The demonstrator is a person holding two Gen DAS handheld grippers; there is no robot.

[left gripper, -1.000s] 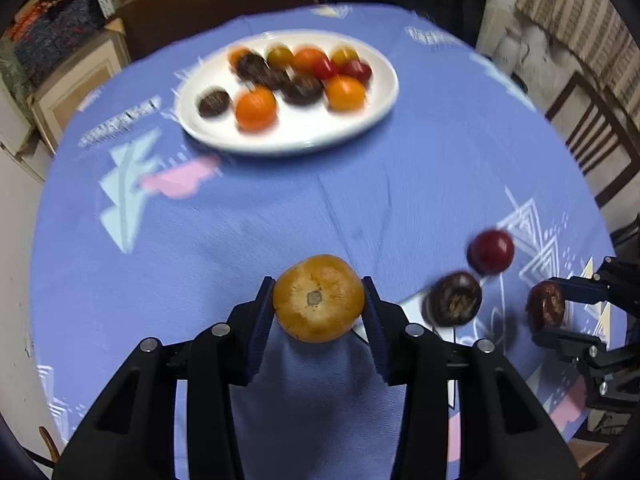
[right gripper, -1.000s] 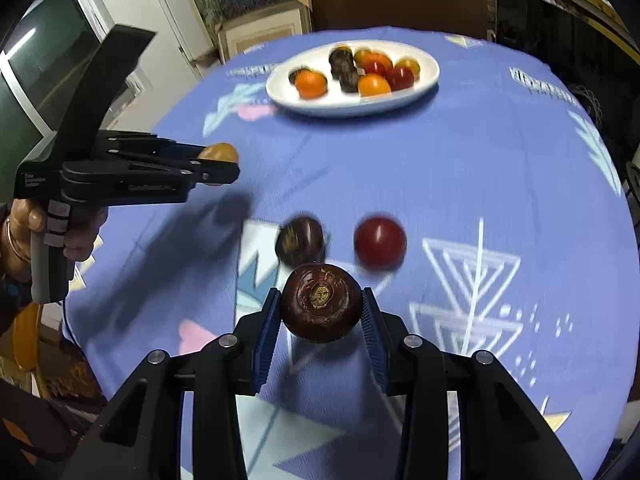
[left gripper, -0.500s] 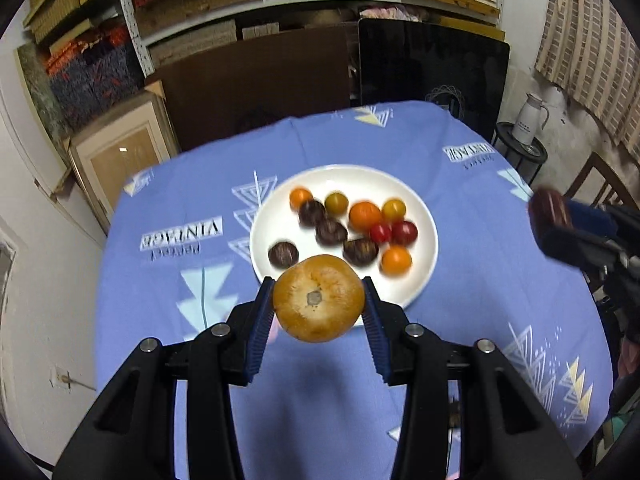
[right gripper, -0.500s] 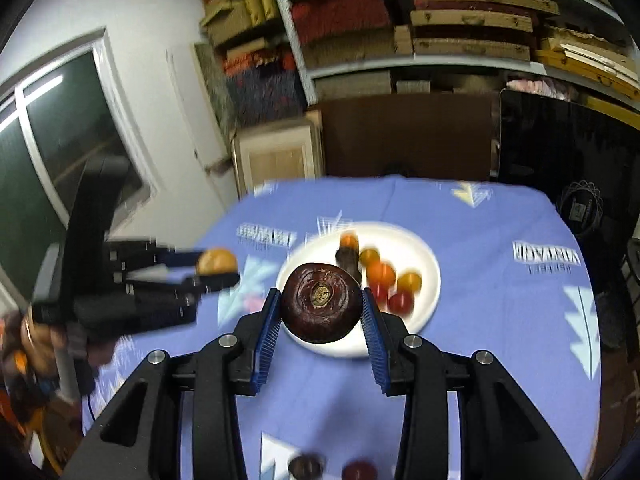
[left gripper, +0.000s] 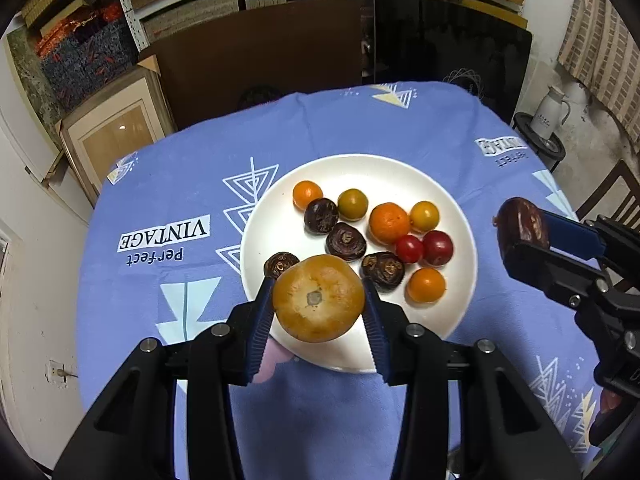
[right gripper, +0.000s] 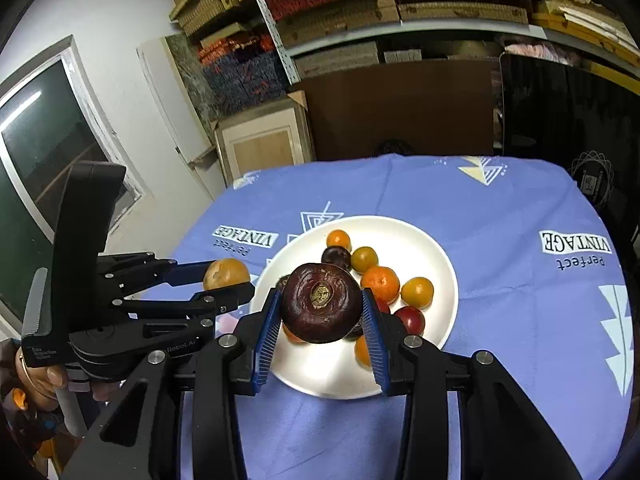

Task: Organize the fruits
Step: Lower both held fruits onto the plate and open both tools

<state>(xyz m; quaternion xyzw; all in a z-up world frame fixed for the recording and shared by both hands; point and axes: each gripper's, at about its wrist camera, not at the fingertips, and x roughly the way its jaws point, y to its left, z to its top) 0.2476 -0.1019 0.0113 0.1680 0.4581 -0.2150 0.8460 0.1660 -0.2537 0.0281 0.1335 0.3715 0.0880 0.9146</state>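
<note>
My left gripper (left gripper: 318,300) is shut on a tan-orange round fruit (left gripper: 318,298), held above the near rim of the white plate (left gripper: 460,300). My right gripper (right gripper: 320,308) is shut on a dark purple-brown fruit (right gripper: 320,304), also over the plate (right gripper: 436,248). The plate holds several small fruits: orange ones (left gripper: 389,223), red ones (left gripper: 438,248) and dark brown ones (left gripper: 346,242). In the left wrist view the right gripper (left gripper: 520,232) comes in from the right with its dark fruit (left gripper: 520,224). The right wrist view shows the left gripper (right gripper: 228,284) at the left with its tan-orange fruit (right gripper: 226,274).
The round table wears a blue cloth (left gripper: 168,208) with white triangle prints and "Perfect VINTAGE" lettering. Behind it stand a brown board (left gripper: 256,60), a dark panel (left gripper: 448,44) and shelves of stacked boxes. A white jug (left gripper: 550,112) stands on a side stand at the right, with a chair (left gripper: 616,196) near it.
Both grippers have risen and moved towards the plate, each still holding its fruit. The two loose fruits on the cloth have dropped out of view.
</note>
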